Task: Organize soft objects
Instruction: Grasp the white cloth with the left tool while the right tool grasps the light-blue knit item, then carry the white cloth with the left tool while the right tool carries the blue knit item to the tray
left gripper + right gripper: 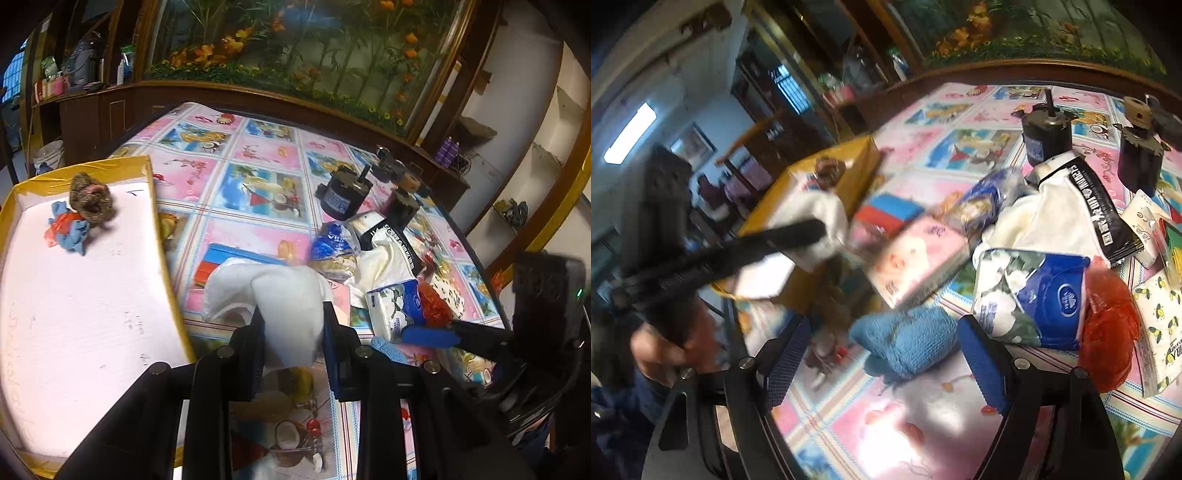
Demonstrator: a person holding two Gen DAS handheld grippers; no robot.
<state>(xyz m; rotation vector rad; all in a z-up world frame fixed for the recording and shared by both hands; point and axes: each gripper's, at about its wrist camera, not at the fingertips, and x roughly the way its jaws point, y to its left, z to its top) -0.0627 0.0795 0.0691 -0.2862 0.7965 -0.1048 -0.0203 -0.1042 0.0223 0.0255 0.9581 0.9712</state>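
My left gripper point(293, 325) is shut on a white soft cloth pad point(284, 299), held above the table just right of the yellow-rimmed tray point(162, 236). The tray holds a brown fuzzy object point(90, 199) and a red and blue cloth bundle point(68, 232). In the right wrist view the left gripper point(798, 236) shows with the white cloth point(827, 221) by the tray point(864, 166). My right gripper point(882, 354) is open and empty, its fingers either side of a blue knitted cloth point(908, 339) on the table. Its blue pad point(428, 336) shows in the left wrist view.
A pile lies on the flowered tablecloth point(258, 155): a blue and white tissue pack point(1034, 299), a pink tissue pack point(916, 258), red mesh point(1108, 332), a cream garment point(1052, 218), a blue bag point(982, 199) and black motors point(341, 194). A wooden cabinet point(258, 96) stands behind.
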